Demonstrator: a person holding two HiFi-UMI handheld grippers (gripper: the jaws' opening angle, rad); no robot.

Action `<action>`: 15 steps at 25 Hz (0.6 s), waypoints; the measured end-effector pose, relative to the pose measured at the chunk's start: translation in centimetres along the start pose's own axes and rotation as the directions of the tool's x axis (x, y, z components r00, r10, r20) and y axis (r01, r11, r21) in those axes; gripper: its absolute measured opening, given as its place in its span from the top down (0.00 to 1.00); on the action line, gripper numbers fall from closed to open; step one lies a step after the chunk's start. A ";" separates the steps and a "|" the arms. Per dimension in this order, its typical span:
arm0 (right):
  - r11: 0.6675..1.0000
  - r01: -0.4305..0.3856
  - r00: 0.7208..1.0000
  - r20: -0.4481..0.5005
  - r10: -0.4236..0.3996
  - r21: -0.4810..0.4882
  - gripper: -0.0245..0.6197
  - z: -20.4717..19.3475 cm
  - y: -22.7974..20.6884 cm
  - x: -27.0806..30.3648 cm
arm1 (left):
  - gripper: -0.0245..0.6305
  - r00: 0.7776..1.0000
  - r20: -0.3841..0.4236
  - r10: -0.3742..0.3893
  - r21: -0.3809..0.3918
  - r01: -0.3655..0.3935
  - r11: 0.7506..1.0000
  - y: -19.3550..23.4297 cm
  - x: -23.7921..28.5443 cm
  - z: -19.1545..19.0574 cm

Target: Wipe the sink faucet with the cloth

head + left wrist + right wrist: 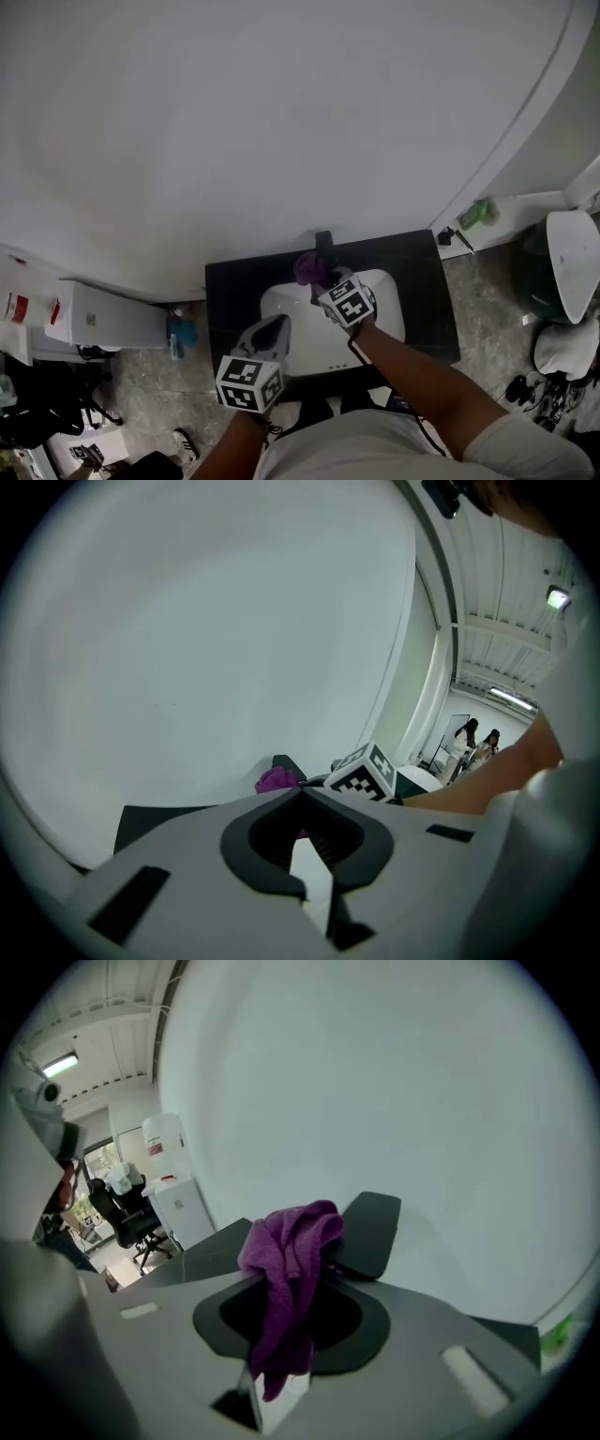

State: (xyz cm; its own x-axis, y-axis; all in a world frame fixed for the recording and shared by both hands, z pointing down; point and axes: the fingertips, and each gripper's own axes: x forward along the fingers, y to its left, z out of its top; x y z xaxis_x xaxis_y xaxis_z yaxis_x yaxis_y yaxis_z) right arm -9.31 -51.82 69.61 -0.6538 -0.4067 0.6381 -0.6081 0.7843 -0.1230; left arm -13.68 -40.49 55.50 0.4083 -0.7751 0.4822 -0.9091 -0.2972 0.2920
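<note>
- The wall [281,112] is big, white and plain, and it fills the far part of the room.
- A black counter [427,300] stands against the wall, with a white sink [386,314] set in it.
- The black faucet [370,1227] is at the far edge of the sink, close to the wall.
- The right gripper [286,1274] has its fingers closed on the purple cloth [295,1232].
- The cloth is bunched up at the faucet, and its end hangs down between the jaws.
- The left gripper [300,794] is over the near left part of the sink. Its tips are pressed together and hold nothing.
- The floor [487,309] is grey and speckled.
- A white cabinet [108,319] stands on the left, and a small green thing [479,213] sits on a white ledge on the right.
- Two people [478,742] stand far off.
</note>
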 end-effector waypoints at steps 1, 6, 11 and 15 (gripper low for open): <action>1.000 0.001 1.000 0.000 -0.001 0.013 0.82 -0.2 -0.4 0.5 | 0.95 1.000 -0.005 0.001 -0.001 -0.001 1.000 0.0 0.0 -0.3; 0.998 -0.049 0.998 -0.038 0.051 0.039 0.82 -3.4 2.5 -0.7 | 0.95 1.000 -0.013 -0.009 -0.016 0.009 1.000 -0.3 0.3 -1.0; 0.989 -0.117 0.992 -0.030 0.120 0.090 0.82 -5.3 5.6 -3.6 | 0.95 1.000 0.000 -0.015 -0.012 0.015 1.000 -0.5 -0.3 -0.6; 0.997 -0.045 0.999 0.014 0.044 0.067 0.82 -0.5 0.4 -1.9 | 0.95 1.000 0.014 -0.014 -0.008 0.014 1.000 -0.6 0.1 0.4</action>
State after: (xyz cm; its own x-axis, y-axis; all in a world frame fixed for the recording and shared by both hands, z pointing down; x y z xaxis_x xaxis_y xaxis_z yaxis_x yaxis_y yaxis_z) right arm -8.03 -50.50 68.73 -0.6861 -0.3787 0.6212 -0.6072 0.7684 -0.2021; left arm -13.11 -40.57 55.04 0.4200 -0.7787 0.4662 -0.9024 -0.3038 0.3055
